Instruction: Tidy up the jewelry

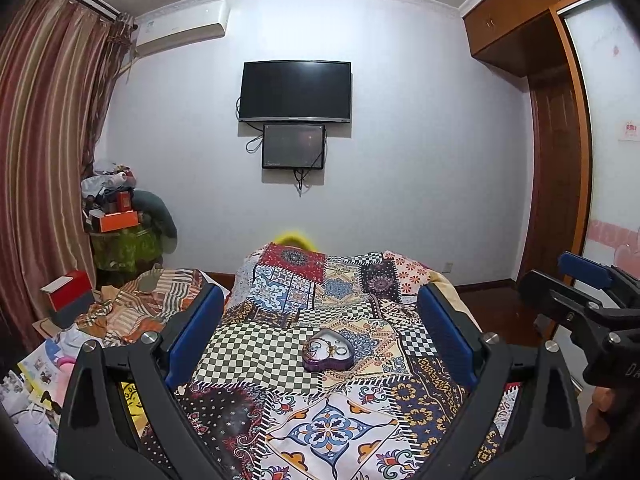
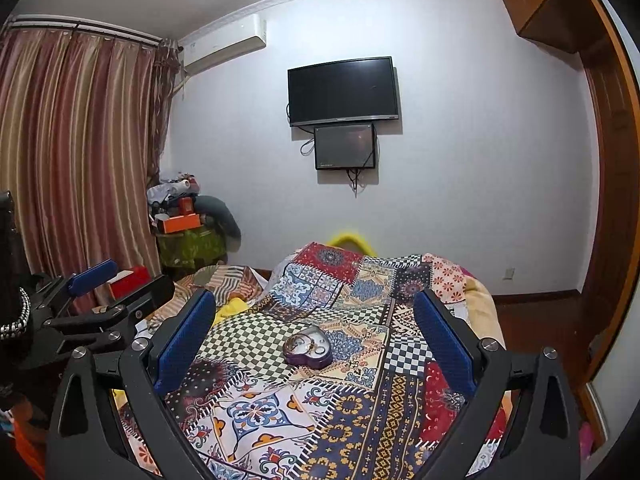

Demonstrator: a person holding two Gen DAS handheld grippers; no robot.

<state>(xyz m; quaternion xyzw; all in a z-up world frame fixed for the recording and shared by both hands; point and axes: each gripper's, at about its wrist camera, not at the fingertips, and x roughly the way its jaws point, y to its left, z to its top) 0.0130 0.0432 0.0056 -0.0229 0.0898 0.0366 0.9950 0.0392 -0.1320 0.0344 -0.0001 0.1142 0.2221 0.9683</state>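
Observation:
A purple heart-shaped jewelry box (image 1: 329,355) lies open on the patchwork quilt (image 1: 332,420) of a bed, with small rings and a gold chain inside. It also shows in the right wrist view (image 2: 308,349). My left gripper (image 1: 320,312) is open and empty, held above the bed with the box between and beyond its blue pads. My right gripper (image 2: 314,312) is open and empty too, at a similar distance from the box. Each gripper shows at the edge of the other's view, the right one (image 1: 588,292) and the left one (image 2: 100,292).
A striped blanket (image 1: 148,304) lies bunched on the bed's left side. Boxes and clutter (image 1: 116,216) pile up by the curtain at left. A wooden wardrobe (image 1: 556,160) stands at right. Two screens (image 1: 296,92) hang on the far wall.

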